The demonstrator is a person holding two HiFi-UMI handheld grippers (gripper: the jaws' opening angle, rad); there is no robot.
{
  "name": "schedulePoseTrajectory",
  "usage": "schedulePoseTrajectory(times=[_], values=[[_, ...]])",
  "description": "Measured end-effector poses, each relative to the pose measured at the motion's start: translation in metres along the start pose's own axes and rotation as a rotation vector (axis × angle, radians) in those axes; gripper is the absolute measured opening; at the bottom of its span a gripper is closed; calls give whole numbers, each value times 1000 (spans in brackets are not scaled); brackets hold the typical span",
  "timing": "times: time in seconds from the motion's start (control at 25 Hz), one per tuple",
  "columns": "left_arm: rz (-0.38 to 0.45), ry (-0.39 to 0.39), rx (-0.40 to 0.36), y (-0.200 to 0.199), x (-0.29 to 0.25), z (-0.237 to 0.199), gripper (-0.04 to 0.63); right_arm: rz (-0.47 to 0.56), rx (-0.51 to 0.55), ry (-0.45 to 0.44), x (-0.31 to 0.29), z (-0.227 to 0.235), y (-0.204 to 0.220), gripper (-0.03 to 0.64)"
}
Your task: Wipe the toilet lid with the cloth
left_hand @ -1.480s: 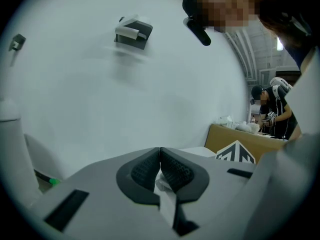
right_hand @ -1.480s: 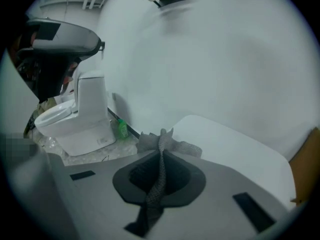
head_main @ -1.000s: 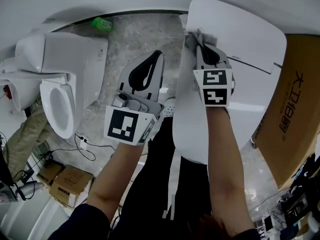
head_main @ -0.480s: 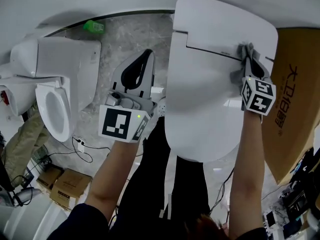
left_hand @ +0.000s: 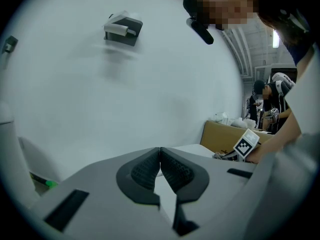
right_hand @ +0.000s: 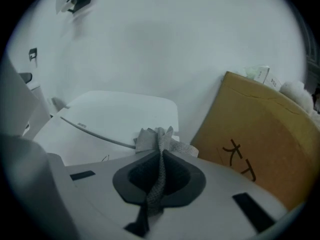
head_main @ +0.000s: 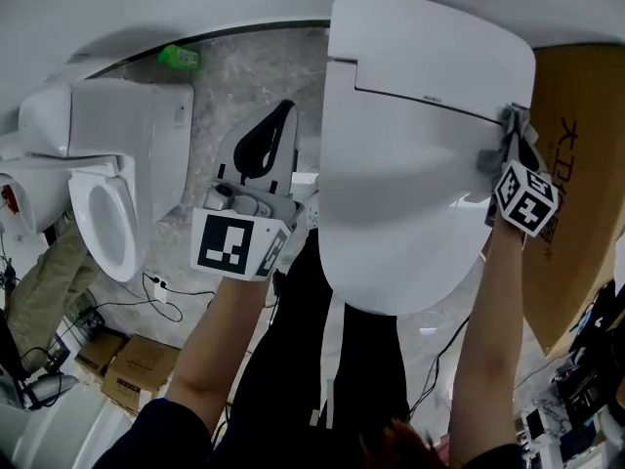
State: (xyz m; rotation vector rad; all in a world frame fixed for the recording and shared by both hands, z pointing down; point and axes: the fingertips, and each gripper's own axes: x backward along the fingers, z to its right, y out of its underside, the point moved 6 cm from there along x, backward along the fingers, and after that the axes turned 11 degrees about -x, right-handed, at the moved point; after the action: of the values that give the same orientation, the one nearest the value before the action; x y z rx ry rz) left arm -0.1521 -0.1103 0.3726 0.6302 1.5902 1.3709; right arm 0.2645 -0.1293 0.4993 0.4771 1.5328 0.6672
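One-handed work, by the look of it. Pinches the cloth (right_hand: pixel 158 143) flat between the right gripper's (right_hand: pixel 161 156) pads, folds bunched just past the fingertips, seemingly touching the toilet lid's (head_main: pixel 420 164) right rim. Holds the left gripper (left_hand: pixel 160 156) shut on nothing, well left of that lid. Leaves nearly all the lid leftward of the right fingers, long axis running away from the body, hinge seam at the far end. Calls, probably, for a leftward sweep. Just right of the fingertips, only a cardboard box (head_main: pixel 576 193).
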Motion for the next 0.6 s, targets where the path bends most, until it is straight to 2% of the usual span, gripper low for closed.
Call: schedulePoseTrajectory(times=[0.16, 0.32, 0.6], values=[[-2, -11, 4, 1, 3, -5, 20, 7, 77, -63, 5, -44, 5, 25], [-3, -19, 2, 2, 6, -11, 20, 13, 190, -158, 7, -109, 5, 25], [-5, -44, 10, 6, 13, -25, 20, 23, 304, -360, 10, -224, 2, 25]])
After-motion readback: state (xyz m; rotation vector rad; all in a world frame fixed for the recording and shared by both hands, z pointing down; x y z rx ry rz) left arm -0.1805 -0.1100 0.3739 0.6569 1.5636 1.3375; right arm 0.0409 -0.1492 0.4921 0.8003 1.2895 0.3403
